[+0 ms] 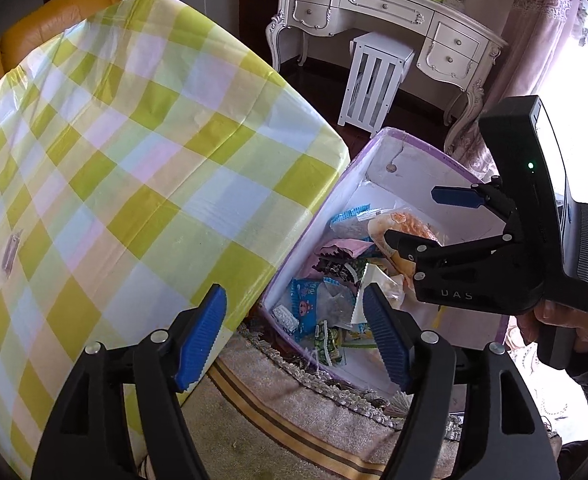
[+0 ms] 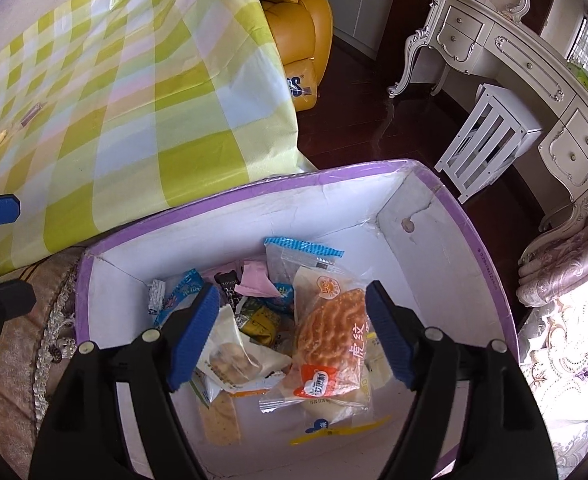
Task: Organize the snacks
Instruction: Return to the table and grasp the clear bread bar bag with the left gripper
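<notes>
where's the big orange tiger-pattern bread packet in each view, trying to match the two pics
Left wrist view: the clear packet of orange tiger-pattern bread lies right of centre, deep in the purple-rimmed white cardboard box, partly hidden behind the right gripper.
Right wrist view: it lies low and centre, between the open fingers of the right gripper.
Shared landmark: the white slatted stool beyond the box.

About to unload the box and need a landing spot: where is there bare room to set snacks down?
The checked tablecloth is nearly all bare, apart from two small wrappers near its left side. Inside the purple-rimmed box, snacks crowd the floor around the bread packet; only a white strip along its right wall is free.
</notes>
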{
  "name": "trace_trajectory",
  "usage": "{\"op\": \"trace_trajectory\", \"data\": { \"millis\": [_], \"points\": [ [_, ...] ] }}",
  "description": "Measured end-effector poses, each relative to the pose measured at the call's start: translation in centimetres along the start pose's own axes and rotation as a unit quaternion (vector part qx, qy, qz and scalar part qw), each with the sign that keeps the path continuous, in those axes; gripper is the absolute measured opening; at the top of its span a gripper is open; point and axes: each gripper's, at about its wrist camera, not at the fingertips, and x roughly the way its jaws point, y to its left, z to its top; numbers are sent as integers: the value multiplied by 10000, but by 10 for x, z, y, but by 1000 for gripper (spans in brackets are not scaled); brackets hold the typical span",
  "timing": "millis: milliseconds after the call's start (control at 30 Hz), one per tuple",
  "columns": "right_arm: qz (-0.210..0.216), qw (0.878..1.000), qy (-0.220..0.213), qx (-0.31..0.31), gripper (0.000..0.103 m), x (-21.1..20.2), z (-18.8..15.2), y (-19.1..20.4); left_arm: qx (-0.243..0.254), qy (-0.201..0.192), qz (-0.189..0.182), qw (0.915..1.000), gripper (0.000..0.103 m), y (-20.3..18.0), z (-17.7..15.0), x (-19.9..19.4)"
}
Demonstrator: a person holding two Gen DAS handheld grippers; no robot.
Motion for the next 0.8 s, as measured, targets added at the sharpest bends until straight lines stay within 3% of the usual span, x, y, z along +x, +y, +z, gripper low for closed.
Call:
{"op": "trace_trajectory", "data": {
  "millis": [233, 467, 600, 800],
  "points": [
    [212, 9997, -137, 29, 76, -9, 17, 12, -735, -218, 236, 9968, 69, 55, -8, -17],
    [474, 9984, -287, -83, 77, -15, 43, 43, -1605, -436, 602, 9842, 69, 122, -27, -37],
    [665, 9967, -351, -296, 77, -18, 59, 72, -2140, -598, 844, 9713, 69, 165, -44, -54],
    [985, 9926, -404, -585, 77, -17, 84, 123, -2849, -753, 1461, 9444, 69, 240, -77, -79]
  ]
}}
